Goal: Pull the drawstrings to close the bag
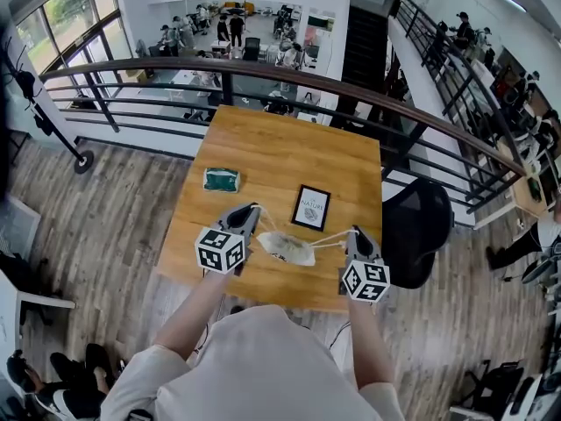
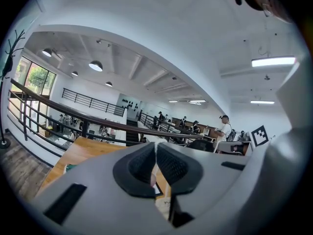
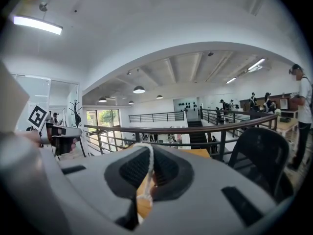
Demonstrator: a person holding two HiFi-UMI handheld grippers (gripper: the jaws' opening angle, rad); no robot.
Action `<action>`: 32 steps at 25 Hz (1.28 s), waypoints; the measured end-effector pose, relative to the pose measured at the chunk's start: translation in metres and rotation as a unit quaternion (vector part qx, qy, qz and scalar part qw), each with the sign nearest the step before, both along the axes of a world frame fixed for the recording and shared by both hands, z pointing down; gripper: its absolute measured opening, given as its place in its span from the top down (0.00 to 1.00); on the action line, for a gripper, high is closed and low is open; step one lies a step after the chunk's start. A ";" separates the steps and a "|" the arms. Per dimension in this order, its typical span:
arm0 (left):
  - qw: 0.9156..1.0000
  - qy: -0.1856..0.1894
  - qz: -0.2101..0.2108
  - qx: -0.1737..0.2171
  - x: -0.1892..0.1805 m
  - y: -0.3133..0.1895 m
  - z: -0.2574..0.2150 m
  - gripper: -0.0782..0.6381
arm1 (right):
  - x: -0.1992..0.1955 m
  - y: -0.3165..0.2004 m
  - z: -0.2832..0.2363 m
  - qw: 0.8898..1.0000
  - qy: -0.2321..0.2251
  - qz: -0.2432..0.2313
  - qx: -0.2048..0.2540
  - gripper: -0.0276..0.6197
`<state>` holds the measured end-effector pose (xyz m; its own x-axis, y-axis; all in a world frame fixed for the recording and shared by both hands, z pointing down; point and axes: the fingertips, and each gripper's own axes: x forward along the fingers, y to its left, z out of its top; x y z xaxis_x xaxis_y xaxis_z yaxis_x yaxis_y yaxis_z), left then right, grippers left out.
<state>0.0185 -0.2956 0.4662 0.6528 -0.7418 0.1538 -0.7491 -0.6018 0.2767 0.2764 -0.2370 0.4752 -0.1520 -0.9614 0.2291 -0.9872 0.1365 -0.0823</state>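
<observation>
Nearest, in the head view, the person's two forearms reach out over the near edge of the wooden table (image 1: 263,147), each carrying a gripper with its marker cube. Between them sits the pale bag (image 1: 285,248), crumpled and gathered at its mouth, low over the table's near part; whether it touches the wood I cannot tell. At the bag's 9 o'clock the left gripper (image 1: 254,210) has its jaws pressed together on the left drawstring (image 1: 266,224), a pale sliver of which shows between the dark pads in the left gripper view (image 2: 152,177). At the bag's 3 o'clock the right gripper (image 1: 355,232) is clamped on the right drawstring (image 1: 331,238); in the right gripper view the white cord (image 3: 149,163) runs up between the closed pads. Both strings run taut from the bag's mouth out to the jaws. Further on, at the bag's 1 o'clock, a black-framed card (image 1: 311,207) lies flat, and at 11 o'clock a green packet (image 1: 221,180). A black chair (image 1: 416,231) stands off the table's 3 o'clock side, with a curved railing (image 1: 263,73) beyond the far edge
</observation>
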 end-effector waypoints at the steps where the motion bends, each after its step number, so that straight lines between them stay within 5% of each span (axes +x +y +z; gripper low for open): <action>1: 1.000 0.001 0.000 0.000 0.000 0.000 0.000 0.90 | 0.000 0.000 0.000 1.000 0.000 0.001 0.001 0.95; 32: 1.000 0.003 0.009 -0.004 0.008 0.012 0.000 0.90 | 0.007 0.008 -0.007 1.000 0.012 -0.001 0.008 0.95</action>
